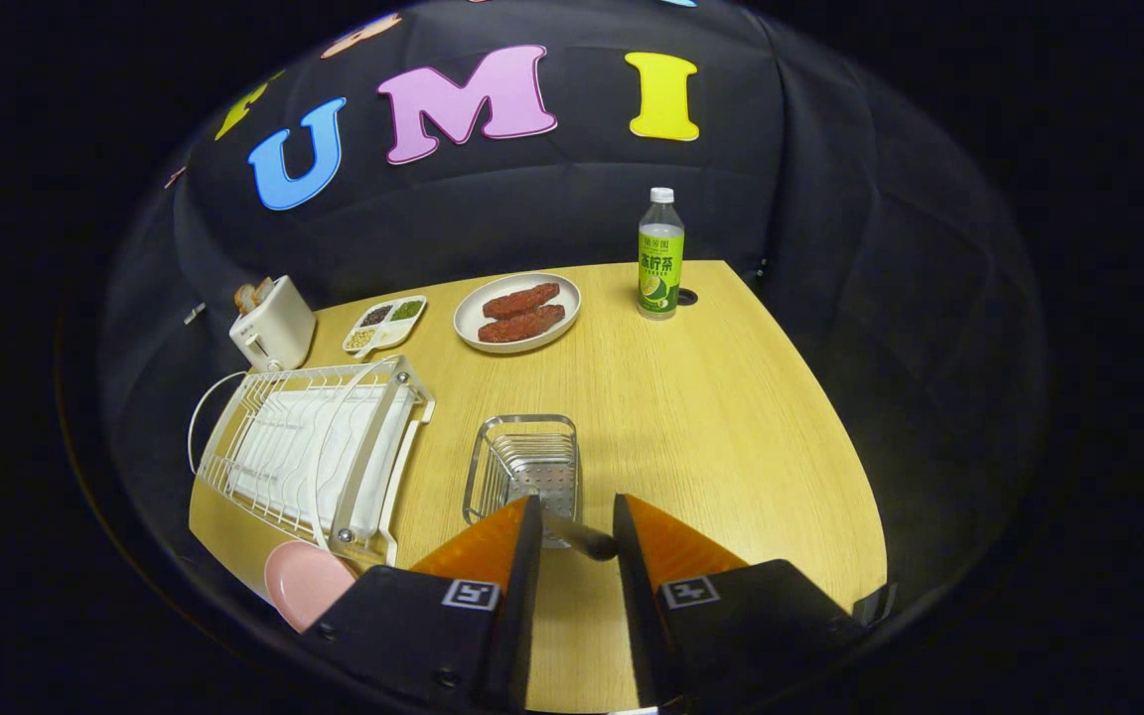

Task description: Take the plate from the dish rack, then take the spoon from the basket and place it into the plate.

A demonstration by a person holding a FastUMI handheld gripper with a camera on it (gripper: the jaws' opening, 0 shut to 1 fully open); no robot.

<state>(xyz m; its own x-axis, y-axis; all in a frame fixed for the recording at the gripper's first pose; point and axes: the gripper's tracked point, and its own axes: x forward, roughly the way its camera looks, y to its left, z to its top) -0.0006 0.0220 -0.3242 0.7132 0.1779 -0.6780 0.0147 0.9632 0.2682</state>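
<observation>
My gripper (577,526) hangs over the near edge of the metal wire basket (527,462), which stands on the wooden table just ahead of the fingers. A dark grey spoon handle (582,539) lies crosswise between the two fingers, and both press on it; the spoon's bowl is hidden. The pink plate (302,583) lies flat on the table to the left of my left finger, at the near end of the white dish rack (314,452). The rack's slots hold no dishes.
At the back of the table stand a white toaster (272,323), a small divided dish of grains (385,324), a white plate with two reddish pieces of food (518,312) and a green-labelled bottle (661,256). Bare wooden tabletop (731,427) stretches right of the basket.
</observation>
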